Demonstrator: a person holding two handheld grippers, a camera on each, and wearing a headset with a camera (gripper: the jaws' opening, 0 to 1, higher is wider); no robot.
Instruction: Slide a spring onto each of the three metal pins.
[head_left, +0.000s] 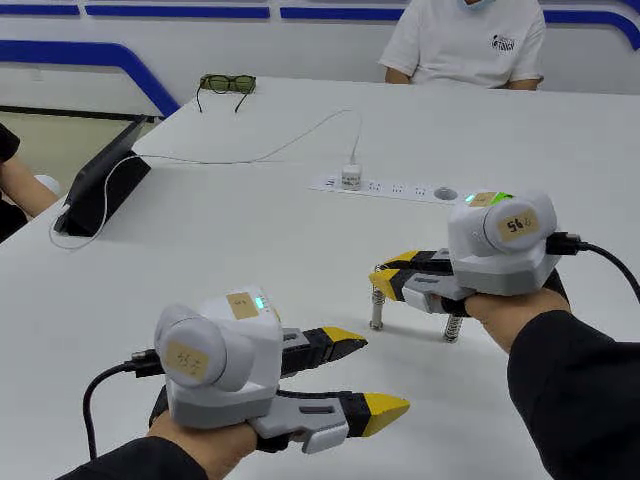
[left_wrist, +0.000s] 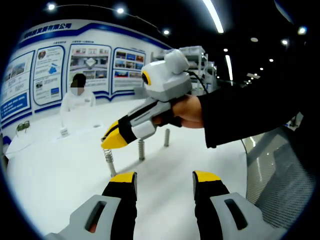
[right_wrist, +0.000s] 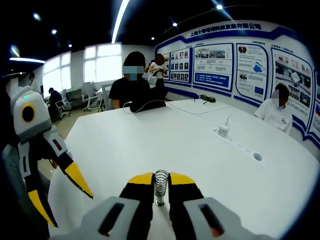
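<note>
Three upright metal pins stand on the white table (head_left: 260, 240). My right gripper (head_left: 385, 282) is shut on a spring (right_wrist: 160, 184) at the top of the nearest pin (head_left: 377, 312), its yellow-tipped jaws on either side of the coils. The gripped pin (left_wrist: 109, 162) is leftmost in the left gripper view. The middle pin (left_wrist: 141, 149) carries a spring, also seen as a sprung pin (head_left: 453, 328) under the right hand. The far pin (left_wrist: 167, 137) looks bare. My left gripper (head_left: 368, 377) hovers open and holds nothing, short of the pins, its jaws (left_wrist: 165, 180) spread wide.
A white power strip (head_left: 390, 187) with a plugged cable lies beyond the pins. Green glasses (head_left: 227, 83) and a black tablet (head_left: 100, 185) sit far left. A person in a white shirt (head_left: 465, 40) sits across the table. Others sit at the left side.
</note>
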